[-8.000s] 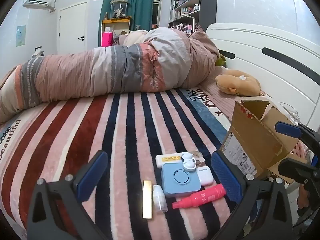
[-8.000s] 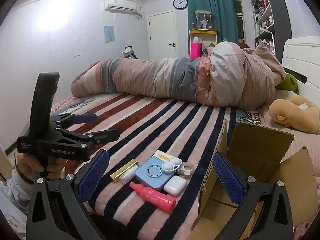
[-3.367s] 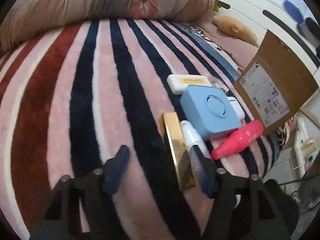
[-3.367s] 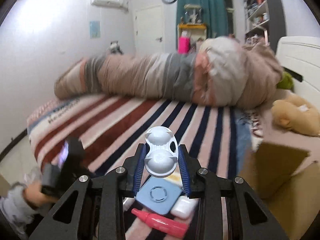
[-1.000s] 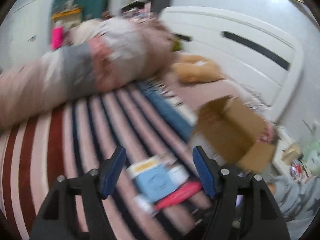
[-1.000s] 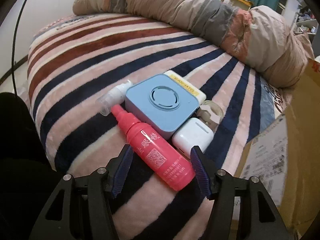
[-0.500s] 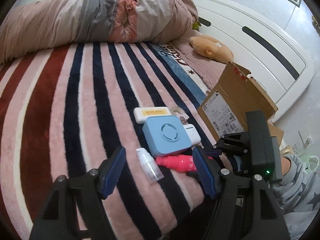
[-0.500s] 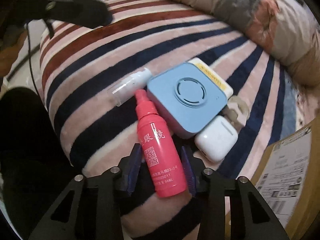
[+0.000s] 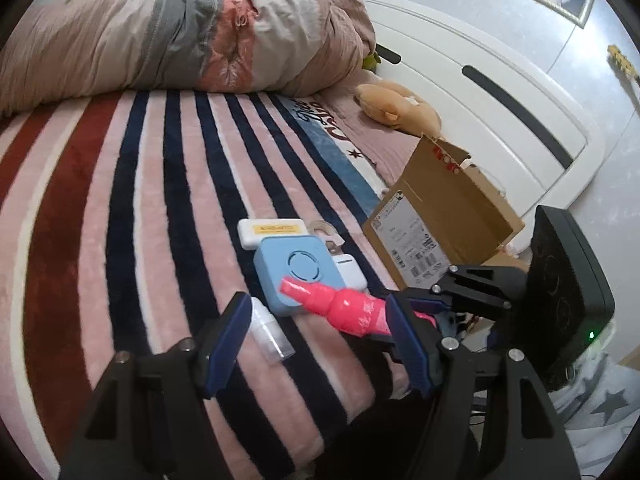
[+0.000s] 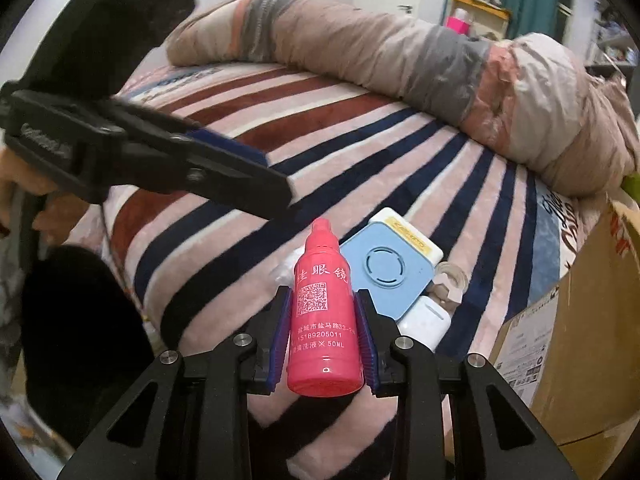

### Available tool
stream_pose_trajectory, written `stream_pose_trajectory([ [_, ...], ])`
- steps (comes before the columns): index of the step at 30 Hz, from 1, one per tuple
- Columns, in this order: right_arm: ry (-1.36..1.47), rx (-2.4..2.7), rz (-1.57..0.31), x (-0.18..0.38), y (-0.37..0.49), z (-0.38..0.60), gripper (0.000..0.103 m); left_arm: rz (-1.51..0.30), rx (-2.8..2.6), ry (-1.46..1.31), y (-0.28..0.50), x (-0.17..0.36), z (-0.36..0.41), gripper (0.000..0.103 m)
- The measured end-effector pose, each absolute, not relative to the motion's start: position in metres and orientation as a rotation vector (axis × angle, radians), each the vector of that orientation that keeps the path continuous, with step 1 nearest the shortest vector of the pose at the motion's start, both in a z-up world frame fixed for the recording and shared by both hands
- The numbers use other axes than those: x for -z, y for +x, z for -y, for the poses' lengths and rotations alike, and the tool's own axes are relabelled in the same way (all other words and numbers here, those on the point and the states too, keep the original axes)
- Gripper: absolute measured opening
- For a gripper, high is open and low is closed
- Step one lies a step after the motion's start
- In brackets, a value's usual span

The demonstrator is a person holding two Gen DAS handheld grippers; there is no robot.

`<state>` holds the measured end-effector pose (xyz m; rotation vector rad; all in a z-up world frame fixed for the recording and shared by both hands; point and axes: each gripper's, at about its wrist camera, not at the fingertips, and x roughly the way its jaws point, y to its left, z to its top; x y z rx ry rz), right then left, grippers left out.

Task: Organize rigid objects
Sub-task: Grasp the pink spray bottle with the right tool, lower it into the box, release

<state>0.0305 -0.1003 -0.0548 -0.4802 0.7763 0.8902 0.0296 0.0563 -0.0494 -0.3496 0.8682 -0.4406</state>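
Observation:
My right gripper is shut on a pink spray bottle and holds it above the striped blanket; the bottle also shows in the left wrist view. My left gripper is open and empty above a small clear bottle. A blue square device, a white and yellow case, a white earbud case and a tape roll lie together on the blanket. The open cardboard box stands to their right.
A rolled duvet lies across the far side of the bed. A plush toy lies by the white headboard. The bed's near edge is just below the objects.
My right gripper has closed on the pink bottle and lifted it off the blanket. My left gripper has moved closer to the objects and stays open.

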Motion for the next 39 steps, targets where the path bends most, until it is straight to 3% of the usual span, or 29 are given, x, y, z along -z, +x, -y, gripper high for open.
stream_pose_trajectory([
  [6,-0.318,-0.970,-0.630,0.027,0.026,0.103,0.027,-0.815,0.558,-0.500,0.036,0.044,-0.063,0.065],
  [9,-0.296,-0.973,-0.591,0.020,0.024,0.102,0.027,-0.776,0.561,-0.521,0.038,0.035,-0.065,0.049],
  [12,-0.267,-0.975,-0.584,0.014,0.026,0.104,0.027,-0.754,0.561,-0.513,0.040,0.023,-0.063,0.044],
  [23,-0.092,-0.946,-0.552,-0.031,0.040,0.169,0.027,-0.690,0.653,-0.312,0.061,-0.052,0.010,0.040],
  [29,-0.014,-0.813,-0.616,-0.049,0.060,0.248,0.027,-0.760,0.757,-0.155,0.101,-0.071,0.104,0.040],
  [37,-0.043,-0.623,-0.812,-0.024,0.096,0.299,0.027,-0.915,0.739,0.022,0.139,-0.046,0.182,0.040],
  [38,-0.056,-0.604,-0.830,-0.019,0.099,0.301,0.027,-0.920,0.729,0.031,0.140,-0.045,0.184,0.045],
  [39,-0.077,-0.580,-0.861,-0.013,0.103,0.301,0.027,-0.919,0.718,0.037,0.141,-0.044,0.184,0.057],
])
